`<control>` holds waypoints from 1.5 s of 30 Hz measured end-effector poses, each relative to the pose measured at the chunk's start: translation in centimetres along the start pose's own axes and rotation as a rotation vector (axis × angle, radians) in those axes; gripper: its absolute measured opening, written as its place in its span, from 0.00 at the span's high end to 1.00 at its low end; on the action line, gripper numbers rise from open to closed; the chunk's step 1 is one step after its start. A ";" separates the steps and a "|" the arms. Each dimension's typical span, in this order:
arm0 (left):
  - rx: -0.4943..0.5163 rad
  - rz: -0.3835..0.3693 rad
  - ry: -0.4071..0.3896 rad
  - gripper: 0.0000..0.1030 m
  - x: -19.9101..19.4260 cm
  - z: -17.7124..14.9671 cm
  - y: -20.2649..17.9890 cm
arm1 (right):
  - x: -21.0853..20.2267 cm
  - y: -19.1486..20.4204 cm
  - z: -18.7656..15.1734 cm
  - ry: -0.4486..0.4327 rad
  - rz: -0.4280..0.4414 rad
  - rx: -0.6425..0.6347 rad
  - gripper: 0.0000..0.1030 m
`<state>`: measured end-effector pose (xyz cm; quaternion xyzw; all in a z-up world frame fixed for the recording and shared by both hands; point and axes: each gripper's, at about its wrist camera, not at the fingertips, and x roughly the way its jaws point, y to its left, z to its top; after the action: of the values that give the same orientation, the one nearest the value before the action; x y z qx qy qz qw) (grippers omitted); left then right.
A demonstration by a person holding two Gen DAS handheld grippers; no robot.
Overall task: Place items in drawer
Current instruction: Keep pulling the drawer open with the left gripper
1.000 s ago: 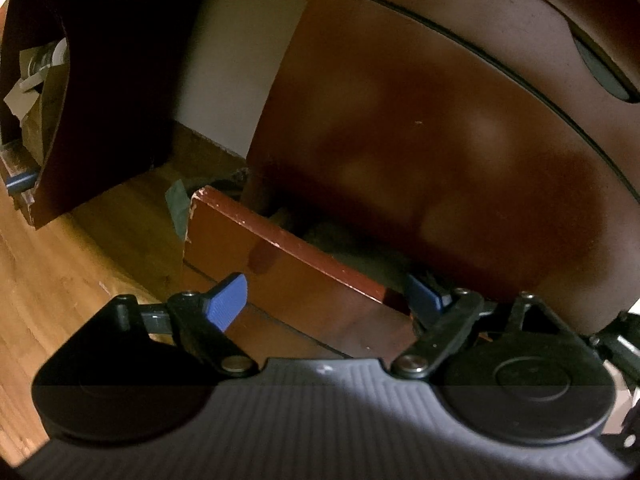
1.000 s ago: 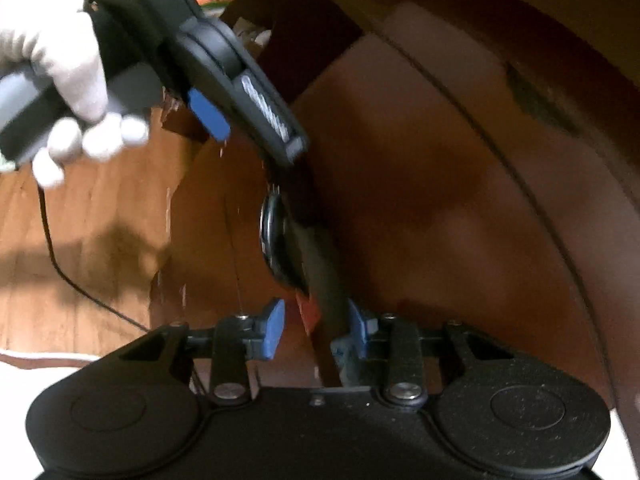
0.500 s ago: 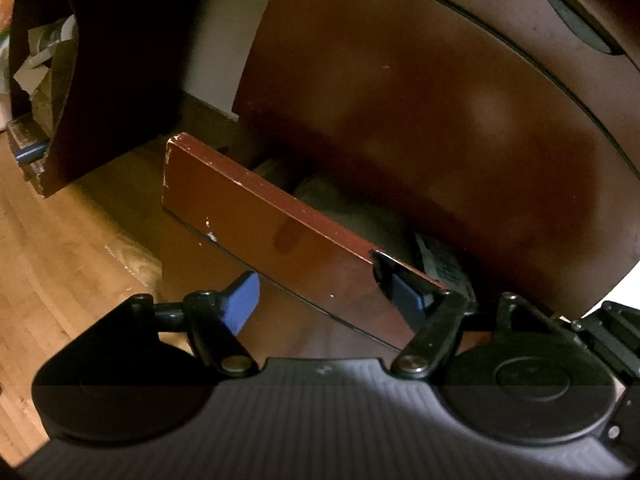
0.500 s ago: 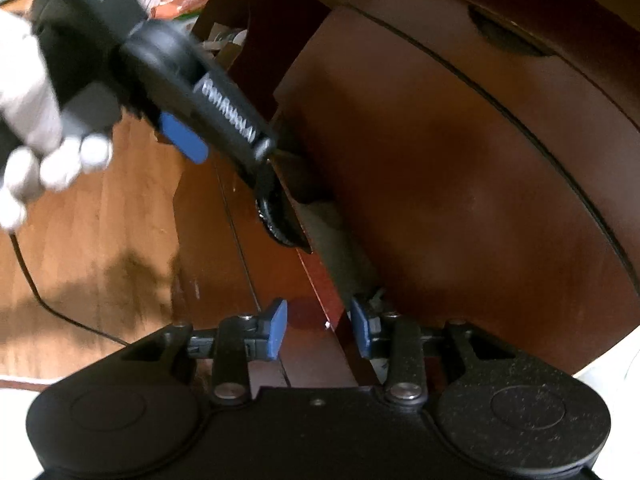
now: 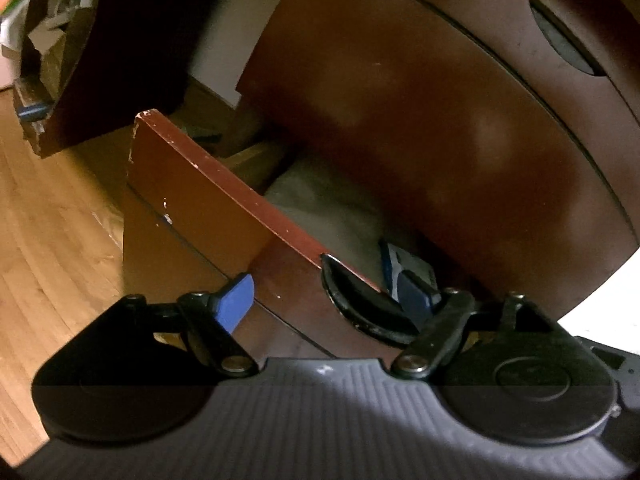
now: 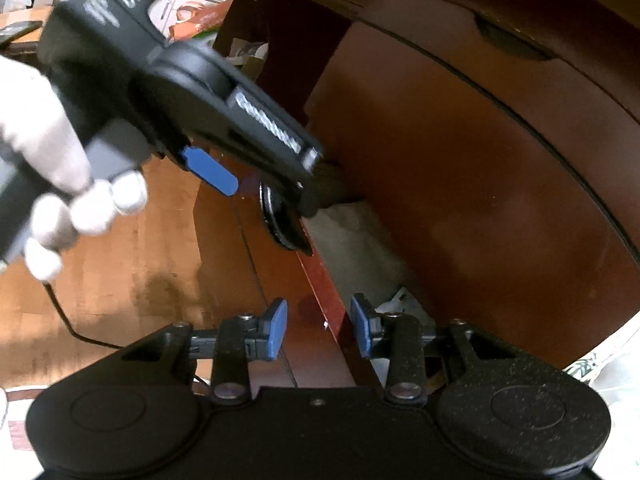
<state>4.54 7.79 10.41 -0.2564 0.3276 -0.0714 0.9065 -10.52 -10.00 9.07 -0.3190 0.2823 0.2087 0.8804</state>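
left wrist view: left hand-held gripper (image 5: 328, 300), jaws just widened and unclenched, straddles the drawer (image 5: 224, 196) front's top edge at its handle (image 5: 360, 304); drawer partly open.

Drawer (image 5: 224, 216): reddish-brown wood, pulled partly out of a dark wooden cabinet; the bottom one, close to the floor; its front panel is seen tilted in both views.
Top edge of front (image 6: 324, 284): lighter red strip, chipped at the corner and marked with small pale nicks.
Handle (image 5: 360, 300): black, crescent-shaped recess set at the top edge of the front panel.
Contents (image 5: 320, 204): a pale, soft-looking bundle is seen inside; at its near end a dark blue and grey packet (image 5: 404, 264) is lodged; neither can be identified.
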 end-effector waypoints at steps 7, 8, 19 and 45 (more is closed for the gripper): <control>-0.040 -0.026 -0.069 0.24 -1.7 -1.5 2.5 | 1.1 1.8 0.5 0.013 -0.014 -0.045 0.56; -0.049 -0.029 -0.072 0.24 -1.9 -1.6 2.6 | 1.0 2.1 0.3 0.004 -0.013 -0.065 0.54; -0.014 -0.011 -0.165 0.14 -4.1 -3.6 4.6 | -0.9 3.1 -0.7 -0.030 0.028 -0.134 0.54; 0.149 0.015 -0.287 0.13 -7.7 -8.1 5.2 | -0.7 2.3 -0.7 0.042 0.087 -0.081 0.60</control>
<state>-6.75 11.16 6.72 -0.1937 0.1904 -0.0513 0.9610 -12.57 -9.02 8.04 -0.3464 0.3057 0.2511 0.8506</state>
